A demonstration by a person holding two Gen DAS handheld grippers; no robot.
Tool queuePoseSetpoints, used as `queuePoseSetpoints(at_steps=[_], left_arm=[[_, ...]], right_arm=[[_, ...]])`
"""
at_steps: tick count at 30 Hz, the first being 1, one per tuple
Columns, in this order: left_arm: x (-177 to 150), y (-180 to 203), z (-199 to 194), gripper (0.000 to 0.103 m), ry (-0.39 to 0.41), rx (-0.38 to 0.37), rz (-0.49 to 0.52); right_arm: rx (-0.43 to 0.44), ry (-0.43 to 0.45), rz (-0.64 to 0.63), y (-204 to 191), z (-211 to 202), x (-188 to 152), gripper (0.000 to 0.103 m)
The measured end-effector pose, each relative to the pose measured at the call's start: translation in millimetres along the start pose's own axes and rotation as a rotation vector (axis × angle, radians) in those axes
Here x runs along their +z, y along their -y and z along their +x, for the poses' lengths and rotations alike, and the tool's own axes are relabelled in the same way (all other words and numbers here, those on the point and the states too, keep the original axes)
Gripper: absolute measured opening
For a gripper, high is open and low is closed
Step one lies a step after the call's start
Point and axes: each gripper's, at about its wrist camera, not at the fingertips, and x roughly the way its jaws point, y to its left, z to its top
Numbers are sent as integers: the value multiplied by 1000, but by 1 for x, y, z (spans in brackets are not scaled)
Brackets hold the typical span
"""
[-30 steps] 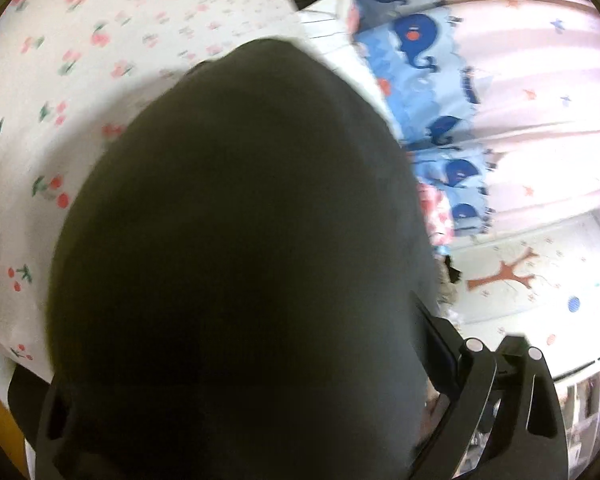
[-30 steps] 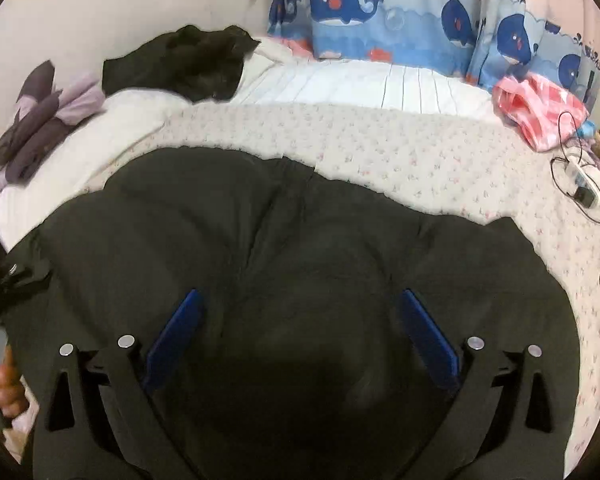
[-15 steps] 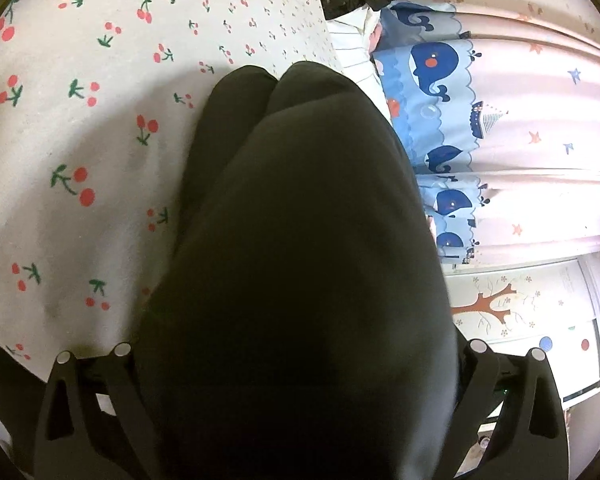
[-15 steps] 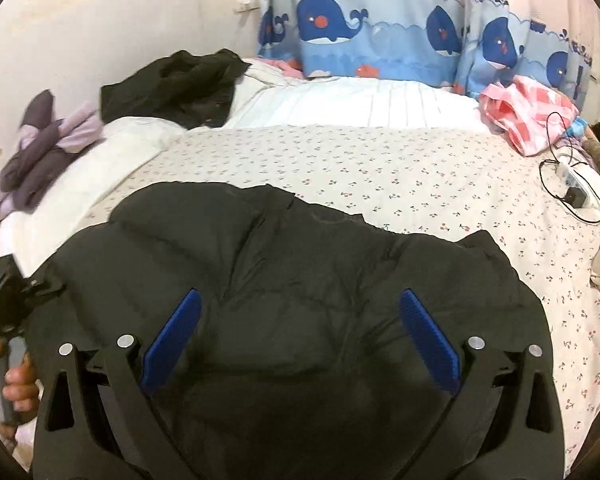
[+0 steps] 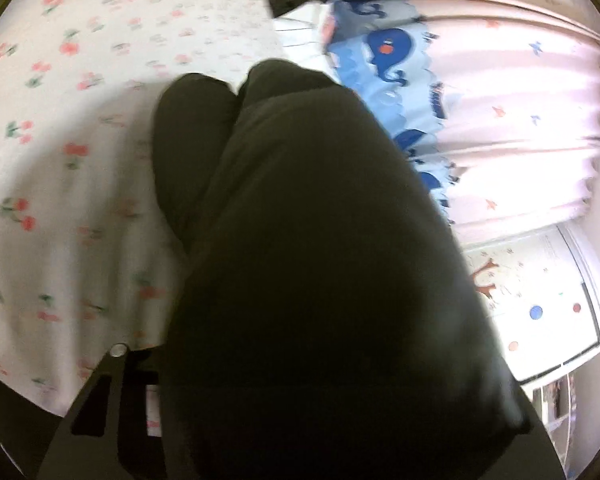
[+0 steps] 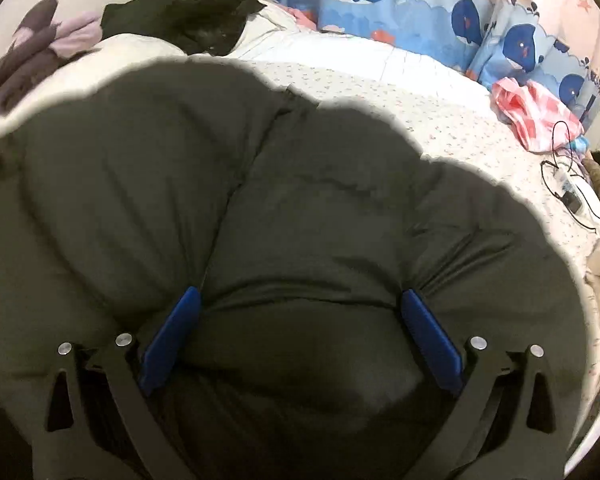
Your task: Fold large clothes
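Fingers of the right gripper [image 6: 300, 320], 2 blue-padded ones, stand wide apart with a thick bulge of the puffy black padded jacket [image 6: 300, 200] swelling between them; the pads [image 6: 172, 328] dent the fabric at either side, so they look pressed on a broad fold of it rather than hanging free. The left gripper [image 5: 308, 420] is mostly buried: only 1 black finger frame [image 5: 108, 396] shows at the lower left, and the jacket [image 5: 308, 240] fills the space ahead of it. Its jaws are closing with the jacket between them, though whether the pads already bite cannot be told from this blurred view.

The jacket lies on the white bed sheet printed with small red cherries [image 6: 440, 120], spread across the near part of the bed. In the left view a rounded doubled edge of it rises above the sheet, with the whale-patterned blue curtain [image 5: 384, 56] behind.

My reading is that a fold is being set up, both grippers taking hold of the near bulk before it is carried over. The next move calls for a firm left grip first, then both hands lifting together and laying the padded layer flat across itself, since trapped air will make it spring back.
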Motion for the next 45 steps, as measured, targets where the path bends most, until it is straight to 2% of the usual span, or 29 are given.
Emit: queuePoseSetpoints(at_steps=[3,7,12,16,21,23,24,25,27,29,31,33,35,39,40,43,45], left_arm=[[-10,31,-2,46,-3,-22,99],[-22,81,7,46,-32,-52,219],[-39,122,32,46,-76,-92,289],[-54,164,72,45,-141,-111,367],[-91,207,116,45,-220,-96,517],[-106,218,133,45,-245,-81,569],[-116,223,143,45,-258,-68,599],[-126,228,154,45,-272,-52,630],[-142,232,170,45,-291,-25,681],[-162,233,188,45,-319,0,726],[-176,232,203,45,-341,17,750],[-183,233,226,45,-365,41,783],[-199,233,236,46,-384,64,831],[-223,231,247,46,-413,100,925],[-228,232,249,46,-419,109,948],[-250,236,254,48,-437,146,1043],[-262,242,262,54,-442,166,1083]], right_arm=[[-14,-20,-3,-2,5,-2,97],[18,-8,13,7,7,-4,97],[36,49,62,13,1,-12,97],[60,94,102,32,-4,-18,97],[115,125,124,57,-43,-43,96],[184,149,188,79,-63,-60,96],[245,162,238,95,-72,-71,96],[327,179,320,119,-83,-85,96],[395,199,465,159,-96,-105,96],[414,208,605,199,-107,-121,96],[392,234,719,243,-120,-128,96],[355,287,746,272,-140,-122,96],[327,336,721,290,-160,-102,96],[291,394,593,300,-188,-46,96],[292,386,548,300,-189,-29,96],[313,257,402,287,-168,20,96],[377,119,328,274,-140,41,96]])
